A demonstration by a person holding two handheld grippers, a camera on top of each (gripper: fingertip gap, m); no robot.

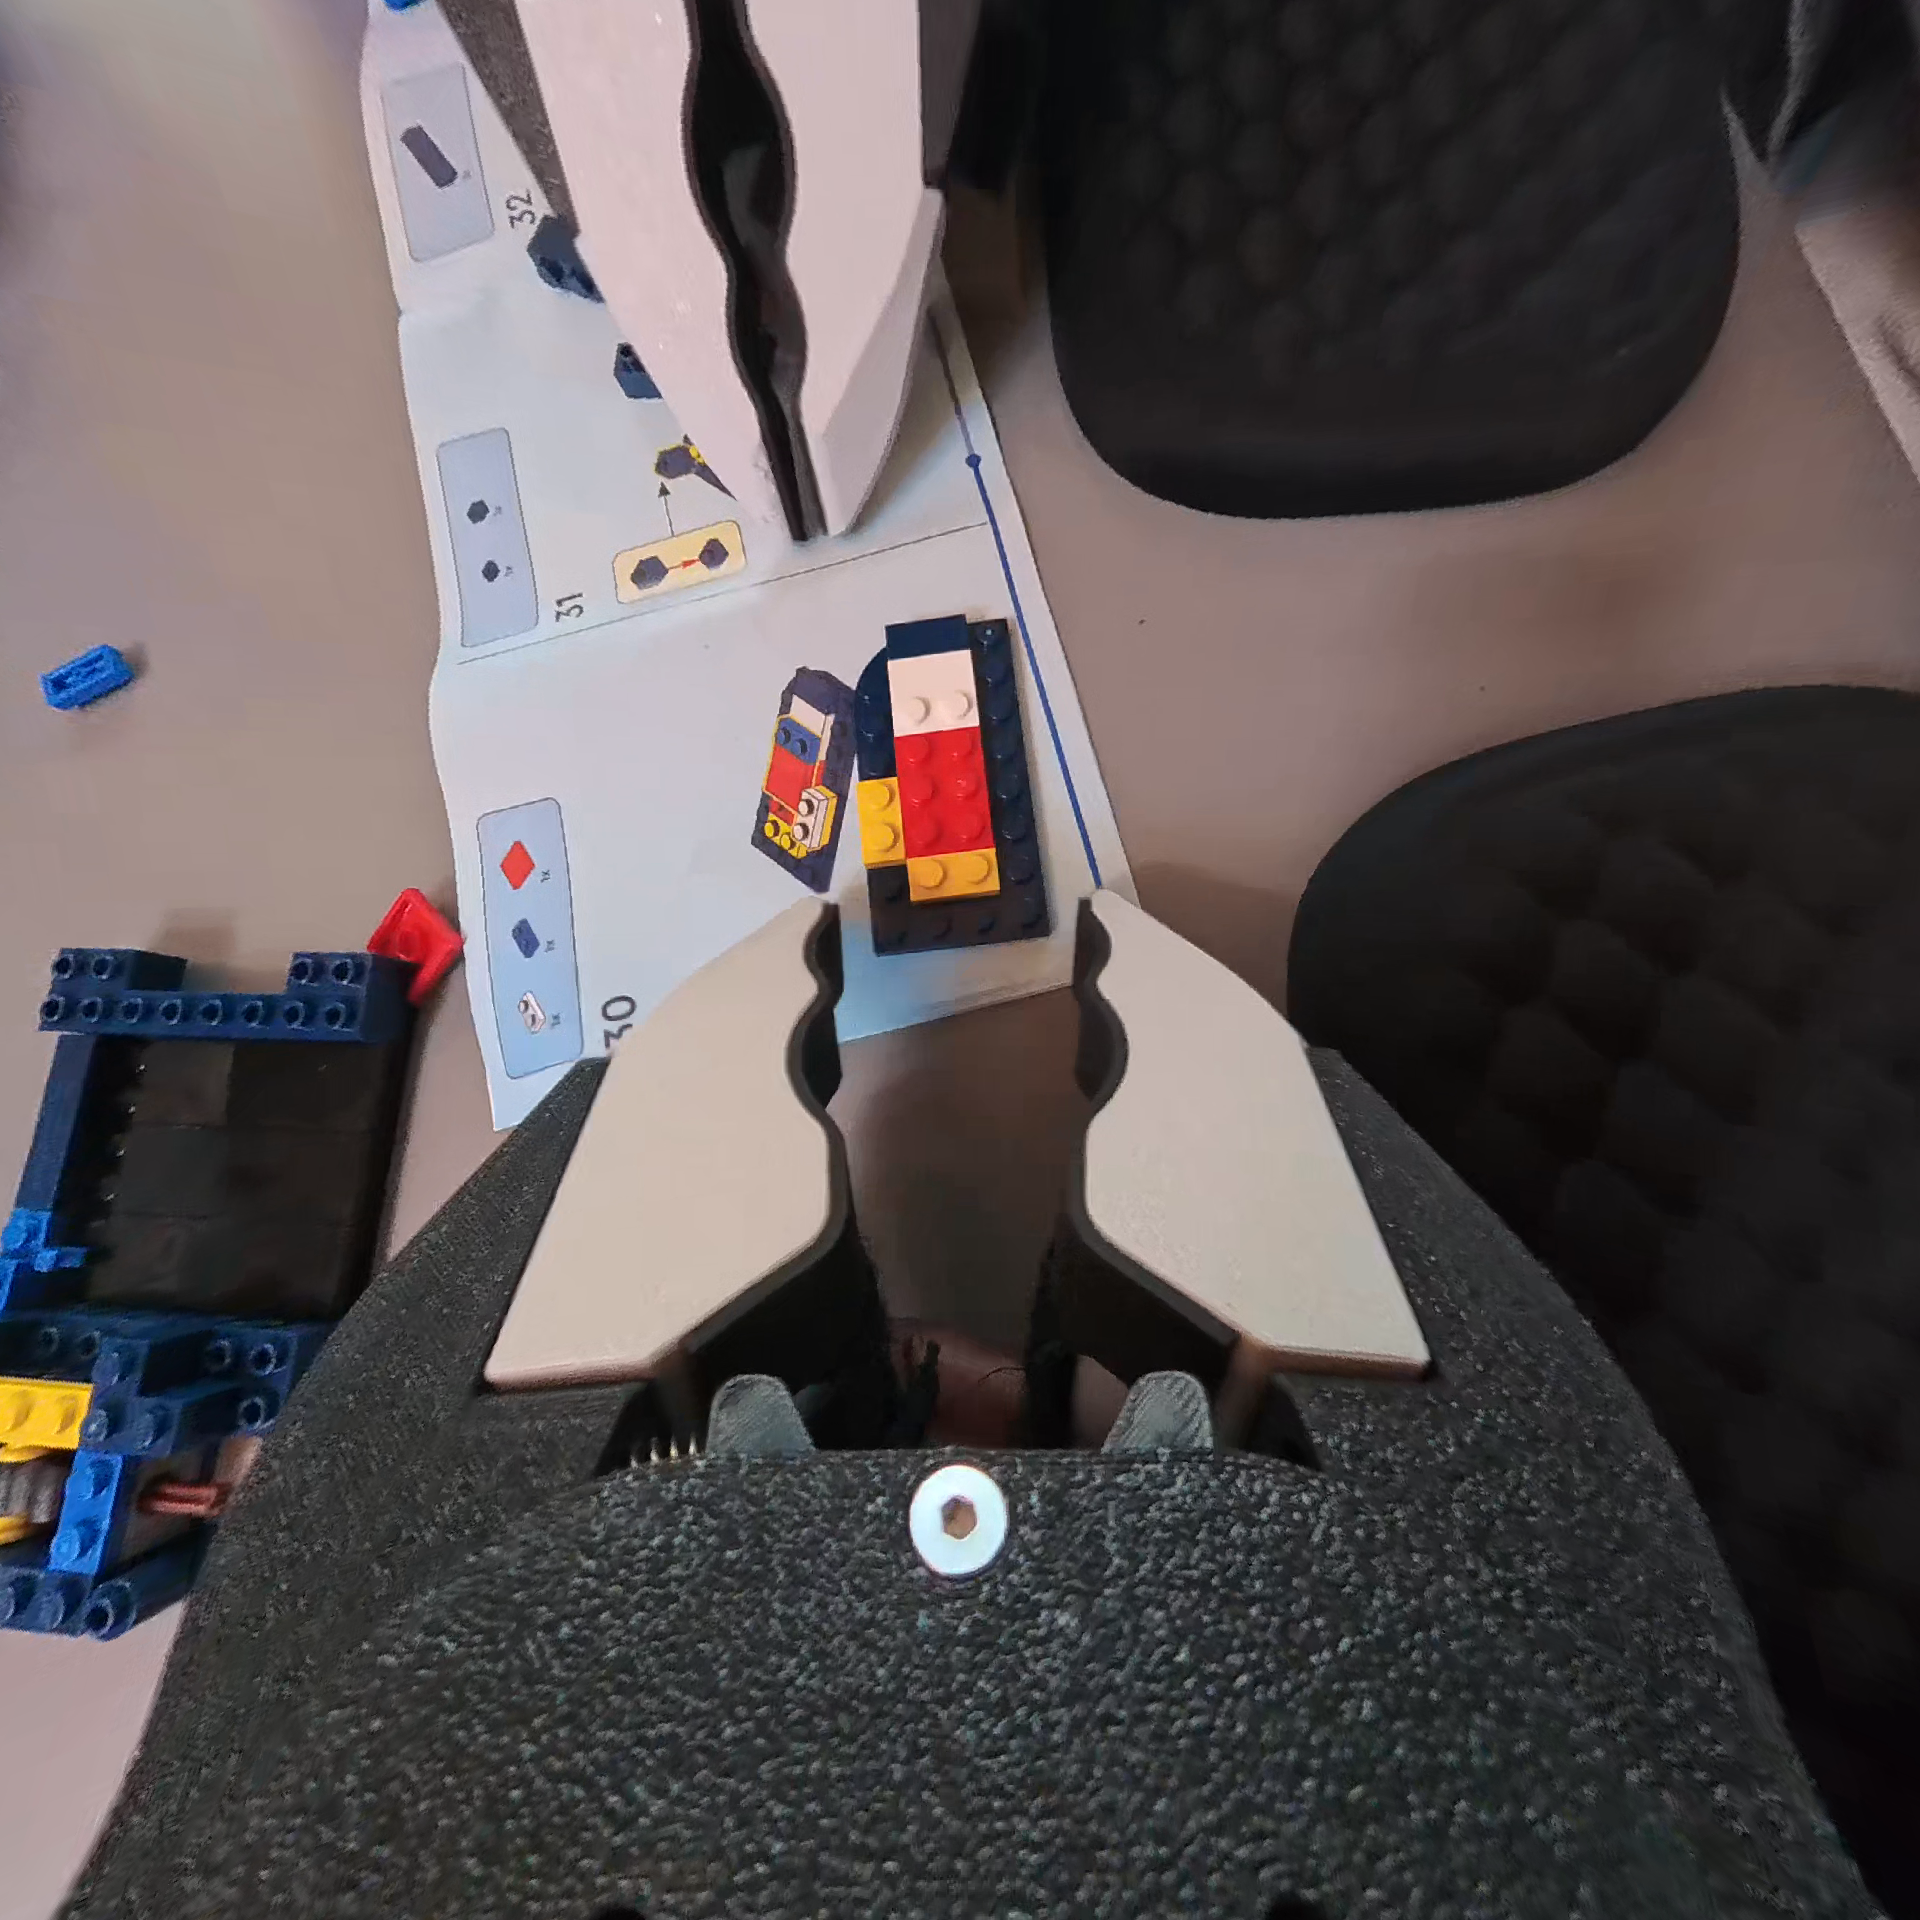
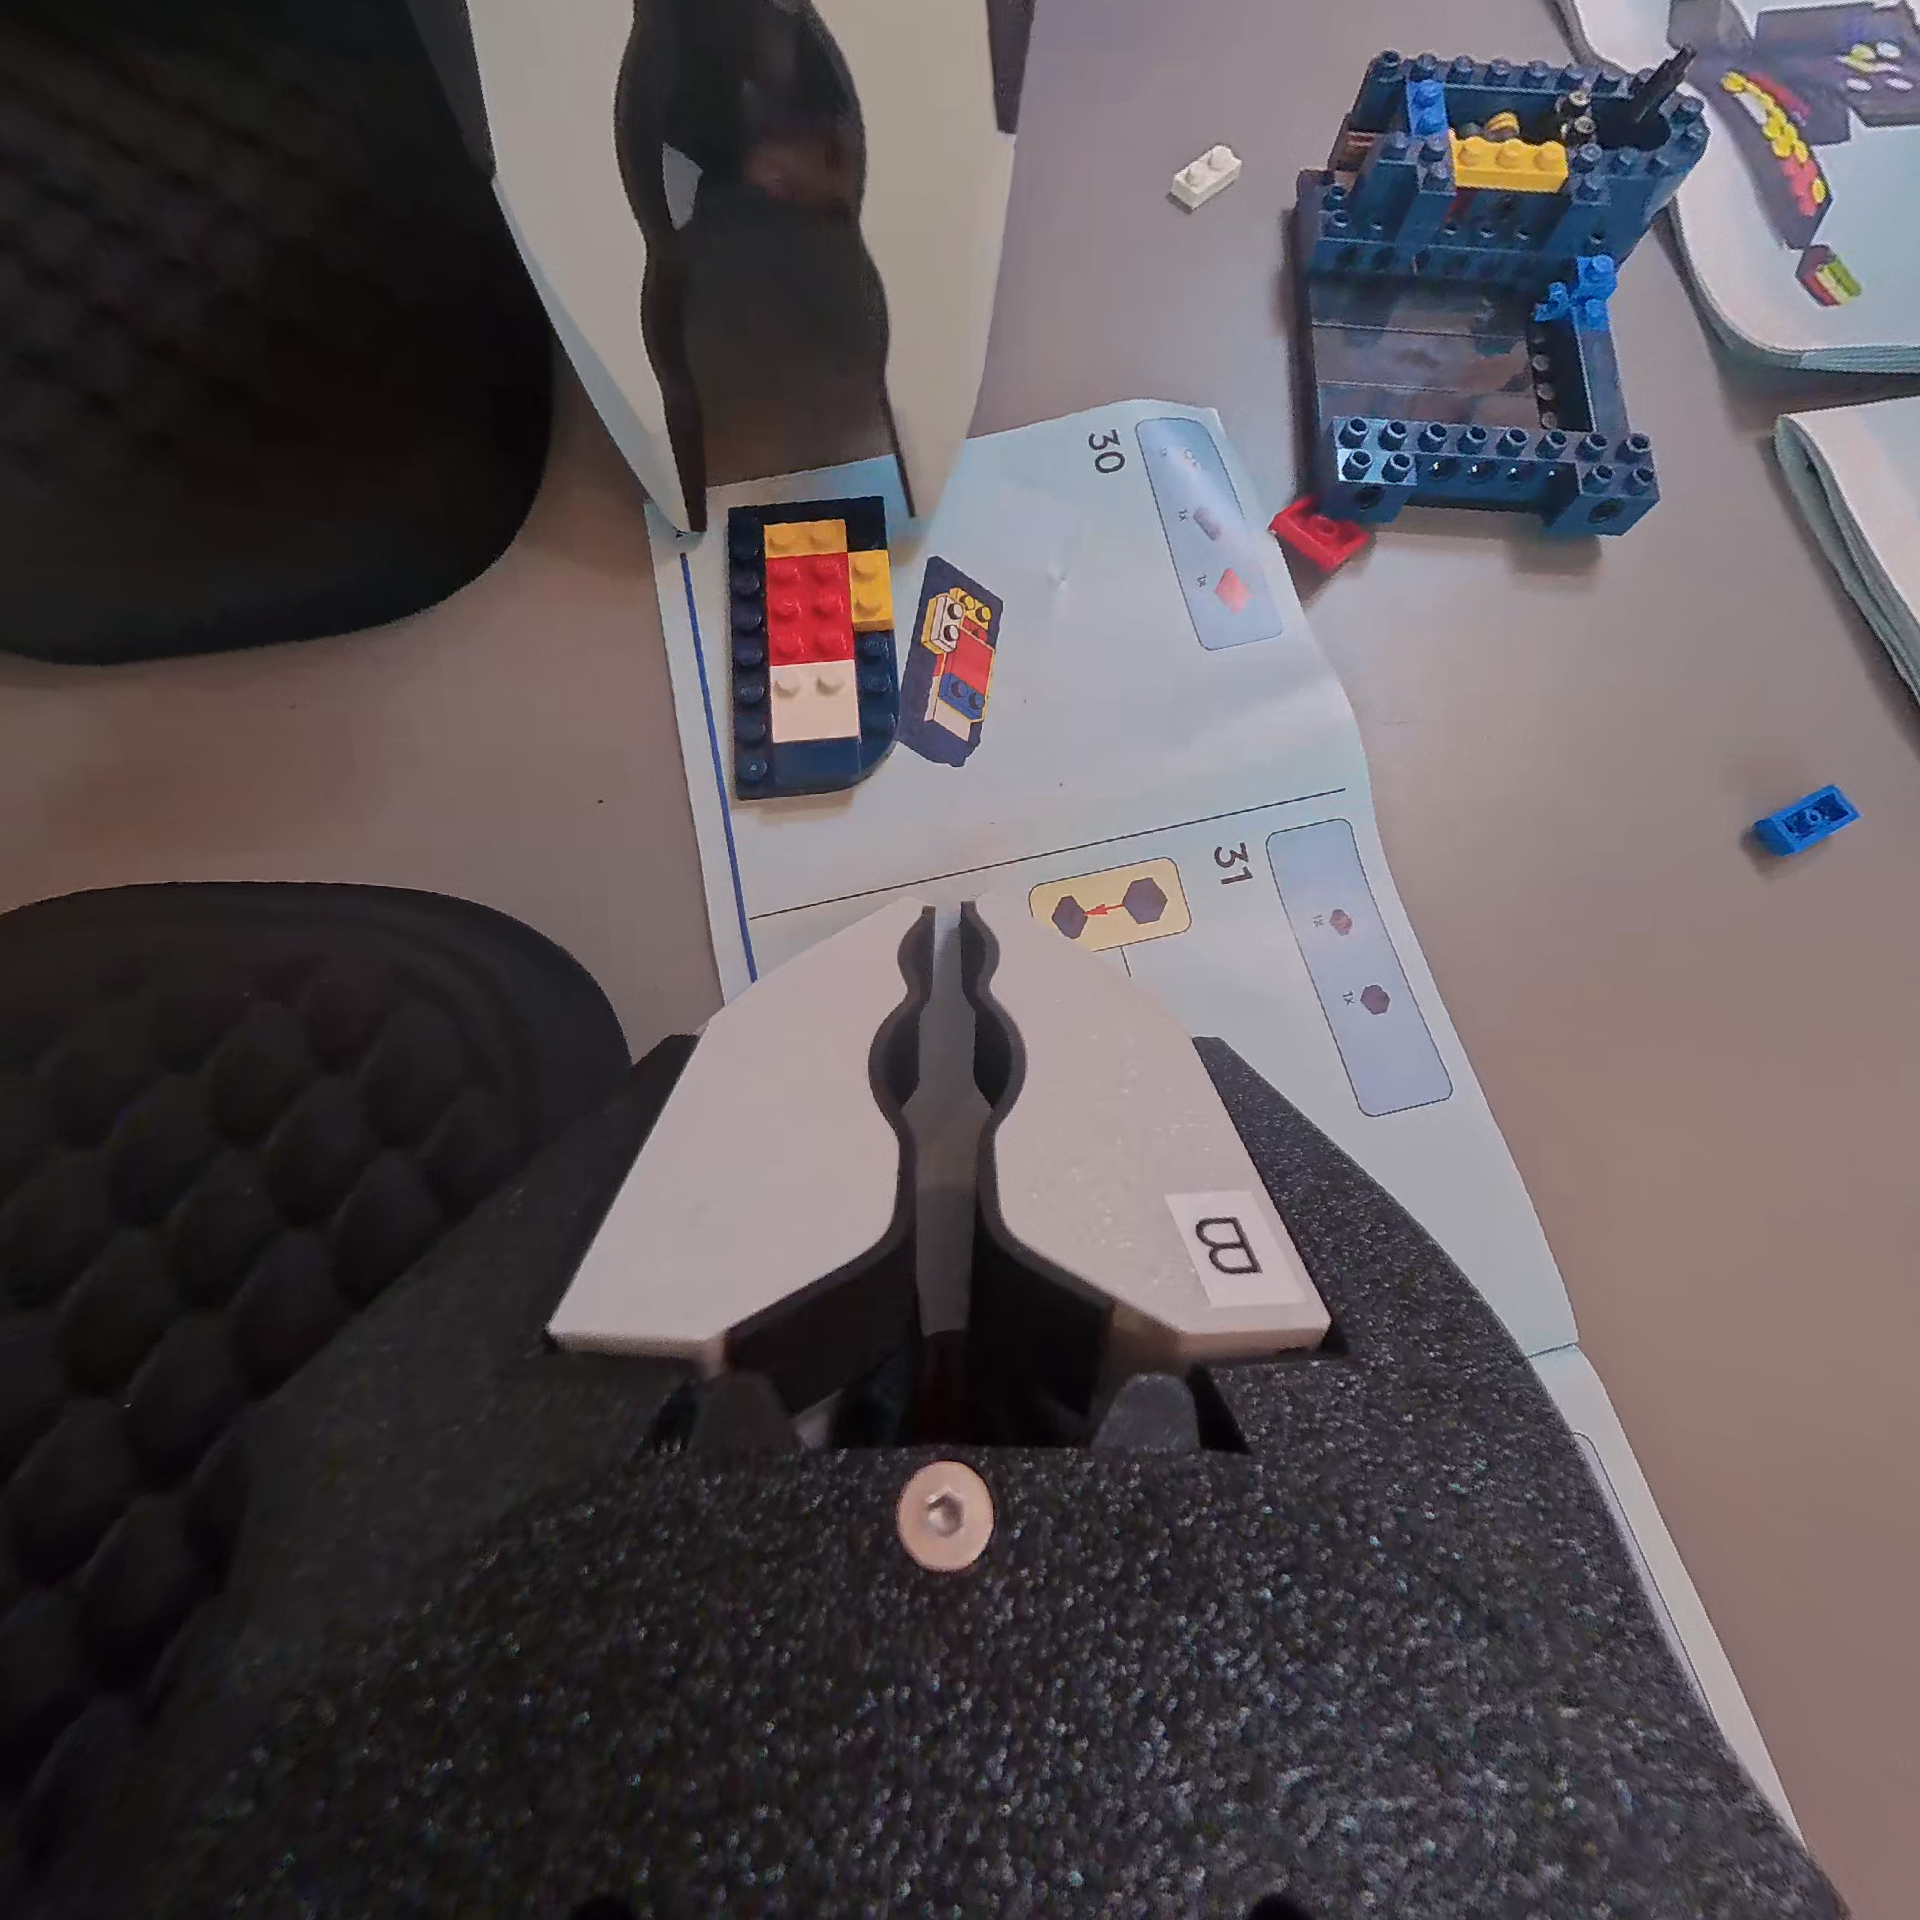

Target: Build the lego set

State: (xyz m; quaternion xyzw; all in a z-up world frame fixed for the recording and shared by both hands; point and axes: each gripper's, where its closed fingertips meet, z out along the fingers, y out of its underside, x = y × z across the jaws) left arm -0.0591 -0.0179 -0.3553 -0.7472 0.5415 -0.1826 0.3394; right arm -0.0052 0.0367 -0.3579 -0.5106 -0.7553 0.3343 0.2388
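Observation:
A small brick assembly (image 1: 951,790), a dark blue plate carrying white, red and yellow bricks, lies on a pale blue instruction sheet (image 1: 644,748). My left gripper (image 1: 956,914) is open. Its fingertips stand on either side of the plate's near end, with a gap on each side and no contact. In the right wrist view the assembly (image 2: 810,644) lies ahead, with the left gripper (image 2: 800,504) open at its far end. My right gripper (image 2: 948,914) is shut to a narrow slit over the sheet (image 2: 1143,707), with nothing visible between its pads. It also shows in the left wrist view (image 1: 805,520).
A large blue brick frame (image 2: 1475,312) stands on the table, also at the left in the left wrist view (image 1: 208,1143). A red plate (image 2: 1320,530), a small blue piece (image 2: 1803,821) and a white brick (image 2: 1205,171) lie loose. Black cushions (image 1: 1382,260) (image 1: 1610,1039) and booklets (image 2: 1818,208) are nearby. The tips of one gripper are about 8 centimetres away from the tips of the other.

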